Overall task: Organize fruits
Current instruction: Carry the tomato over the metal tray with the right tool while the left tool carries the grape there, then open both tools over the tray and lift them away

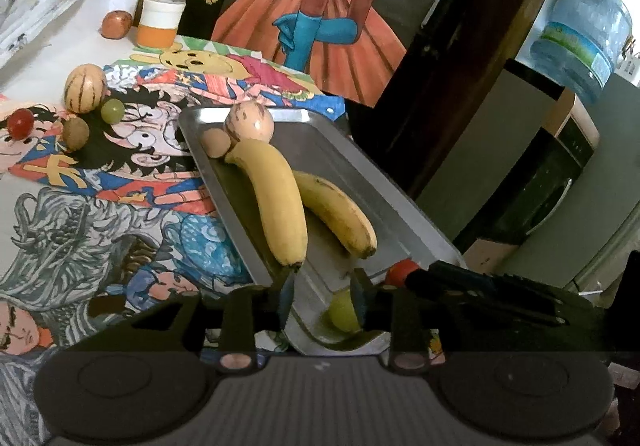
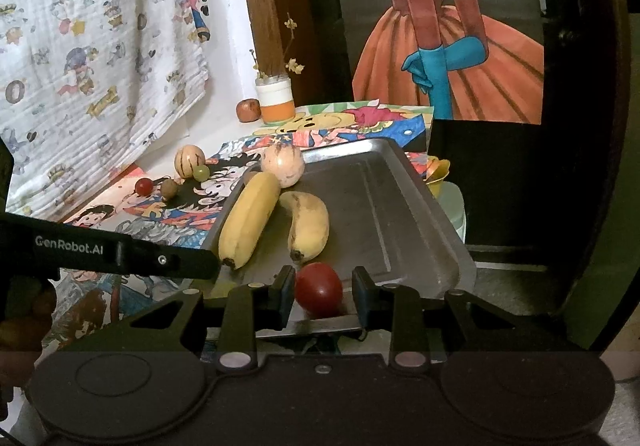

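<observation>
A steel tray (image 1: 400, 197) holds two bananas (image 1: 280, 201), a pale striped fruit (image 1: 249, 124) and a small tan fruit (image 1: 215, 141) at its far end. My left gripper (image 1: 324, 296) stands open over the tray's near corner. A green grape (image 1: 342, 314) lies in the tray between its fingers, against the right one and apart from the left. My right gripper (image 2: 322, 292) is at the tray's near edge with a red tomato (image 2: 318, 288) between its pads. The left pad touches the tomato and a small gap shows at the right pad.
Loose on the cartoon cloth left of the tray lie a striped fruit (image 1: 85, 87), a green grape (image 1: 112, 110), a cherry tomato (image 1: 21, 122) and a brown fruit (image 1: 76, 132). An orange-banded jar (image 1: 160, 19) and a reddish fruit (image 1: 116, 25) stand at the back. The table ends just right of the tray.
</observation>
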